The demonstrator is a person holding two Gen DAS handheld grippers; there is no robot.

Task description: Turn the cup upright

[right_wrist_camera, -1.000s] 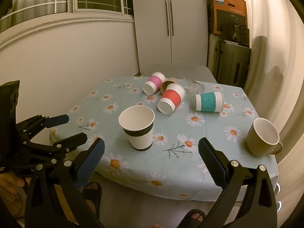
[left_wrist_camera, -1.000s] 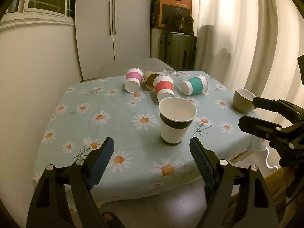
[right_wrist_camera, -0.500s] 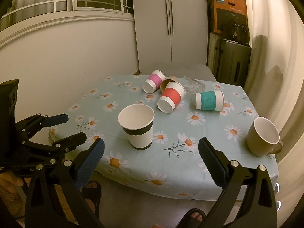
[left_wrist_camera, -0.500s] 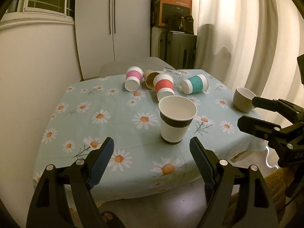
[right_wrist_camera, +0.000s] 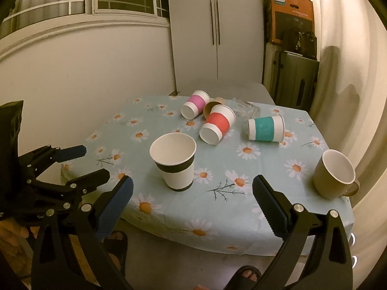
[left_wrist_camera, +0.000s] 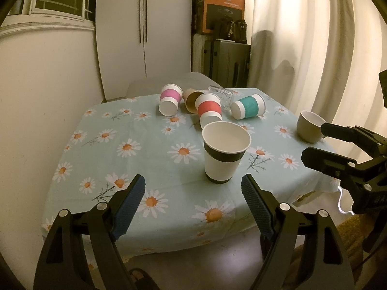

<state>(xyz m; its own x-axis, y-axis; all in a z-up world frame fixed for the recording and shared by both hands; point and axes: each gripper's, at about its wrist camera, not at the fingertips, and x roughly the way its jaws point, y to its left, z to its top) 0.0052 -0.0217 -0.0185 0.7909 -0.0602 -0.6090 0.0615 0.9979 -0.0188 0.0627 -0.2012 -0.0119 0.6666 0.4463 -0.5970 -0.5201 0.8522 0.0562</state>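
A white paper cup with a dark band [left_wrist_camera: 225,152] [right_wrist_camera: 175,160] stands upright near the table's front edge. Behind it, cups lie on their sides: a pink-banded one [left_wrist_camera: 170,99] [right_wrist_camera: 195,104], a red-banded one [left_wrist_camera: 209,110] [right_wrist_camera: 217,123], a teal-banded one [left_wrist_camera: 249,106] [right_wrist_camera: 266,128], a brown one [left_wrist_camera: 191,100] [right_wrist_camera: 212,104] and a clear glass [left_wrist_camera: 221,94] [right_wrist_camera: 244,110]. My left gripper [left_wrist_camera: 193,201] is open and empty, in front of the table edge. My right gripper [right_wrist_camera: 192,204] is open and empty, also short of the table.
A beige mug [left_wrist_camera: 309,126] [right_wrist_camera: 335,172] stands upright at the table's right edge. The table [left_wrist_camera: 145,145] has a daisy-print cloth. A chair back [left_wrist_camera: 164,83] sits behind it. Wall at left, curtain at right. Sandalled feet show below.
Both grippers have drifted back very slightly from the table. Nothing on the table has moved.
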